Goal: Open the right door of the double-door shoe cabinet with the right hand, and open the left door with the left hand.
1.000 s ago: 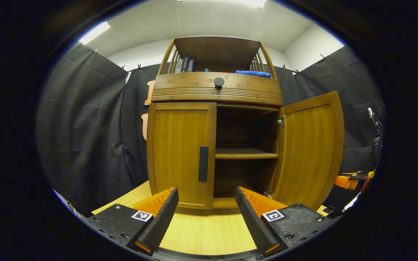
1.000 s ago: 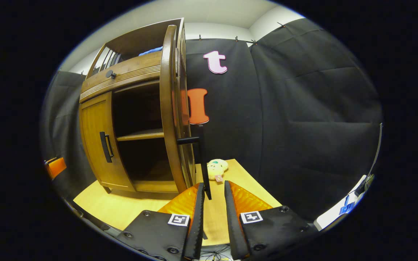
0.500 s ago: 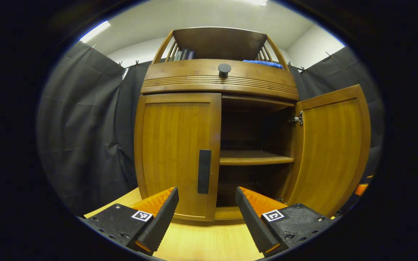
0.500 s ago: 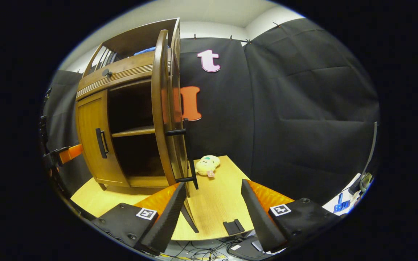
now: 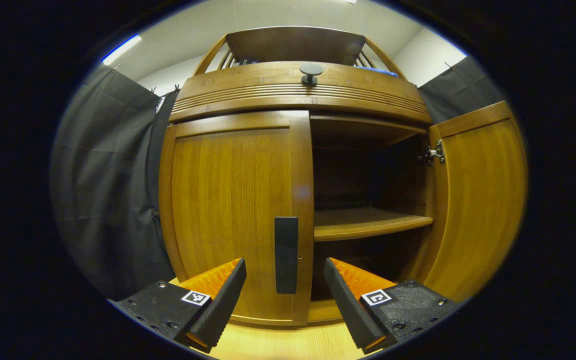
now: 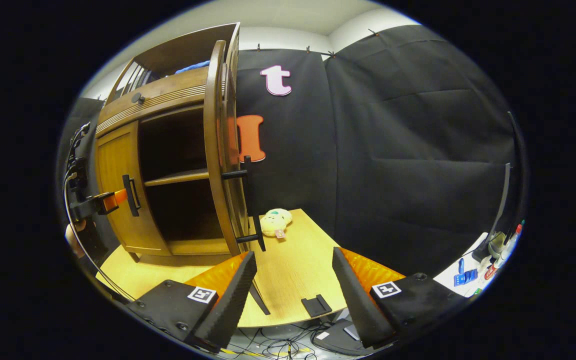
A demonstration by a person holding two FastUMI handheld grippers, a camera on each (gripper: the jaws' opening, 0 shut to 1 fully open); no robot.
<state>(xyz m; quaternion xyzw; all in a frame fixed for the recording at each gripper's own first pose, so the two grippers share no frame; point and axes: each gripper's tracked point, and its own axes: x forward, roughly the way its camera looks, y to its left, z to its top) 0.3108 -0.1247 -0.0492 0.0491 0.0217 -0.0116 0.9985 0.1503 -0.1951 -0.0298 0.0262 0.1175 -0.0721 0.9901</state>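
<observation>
A brown wooden shoe cabinet (image 5: 298, 90) stands on a light wooden table (image 6: 293, 265). Its left door (image 5: 233, 210) is closed, with a dark vertical handle (image 5: 286, 255). My left gripper (image 5: 285, 282) is open, close in front of that handle, one finger on each side of it and not touching. The right door (image 5: 478, 200) stands swung open, showing an inner shelf (image 5: 363, 225). In the right gripper view that door (image 6: 218, 150) is edge-on with its handle (image 6: 250, 200). My right gripper (image 6: 293, 280) is open and empty, drawn back from that handle. The left gripper (image 6: 110, 200) also shows there by the left door.
A drawer front with a round knob (image 5: 310, 72) sits above the doors, and books and a blue cloth (image 6: 193, 65) lie on top. A yellow plush toy (image 6: 274, 222) lies on the table beside the cabinet. Cables (image 6: 278, 347) hang below the table's front edge.
My left gripper has moved in towards the left door handle, which now sits between its fingers. My right gripper let go of the right door handle, opened and pulled back.
</observation>
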